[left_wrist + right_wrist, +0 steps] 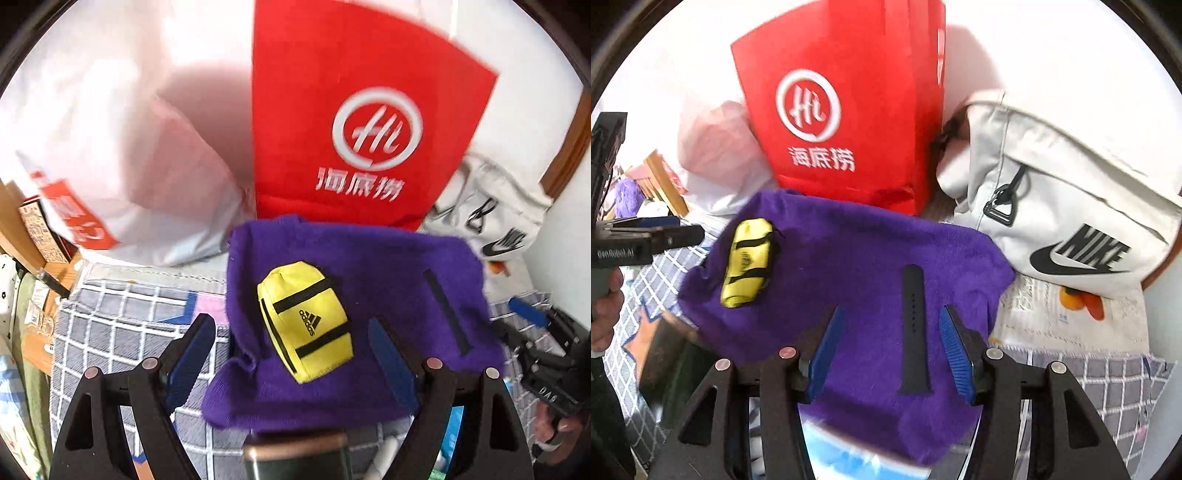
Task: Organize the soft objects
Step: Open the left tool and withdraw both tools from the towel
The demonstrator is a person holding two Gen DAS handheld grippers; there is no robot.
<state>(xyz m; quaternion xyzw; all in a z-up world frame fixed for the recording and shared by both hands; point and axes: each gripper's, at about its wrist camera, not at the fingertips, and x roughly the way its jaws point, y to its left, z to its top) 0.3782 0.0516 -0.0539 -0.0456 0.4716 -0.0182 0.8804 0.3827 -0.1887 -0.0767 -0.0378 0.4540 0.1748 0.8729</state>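
Observation:
A purple fuzzy cloth (388, 280) (849, 258) lies spread over checked bedding. On it rest a small yellow pouch (306, 317) (748, 262) with black straps and a black watch strap (447, 314) (914, 325). My left gripper (291, 323) stands open above the pouch, its blue pads apart on either side of it and not touching it. My right gripper (892, 313) is open too. The watch strap lies flat on the cloth between its pads, with a gap on each side. Each view shows the other gripper at its edge, held in a hand (605, 314).
A red paper bag (351, 129) (842, 110) stands just behind the cloth. A white Nike bag (1071, 221) (491, 221) leans at the right. A white plastic bag (129, 147) sits at the left. Boxes on a wooden ledge (40, 229) crowd the far left.

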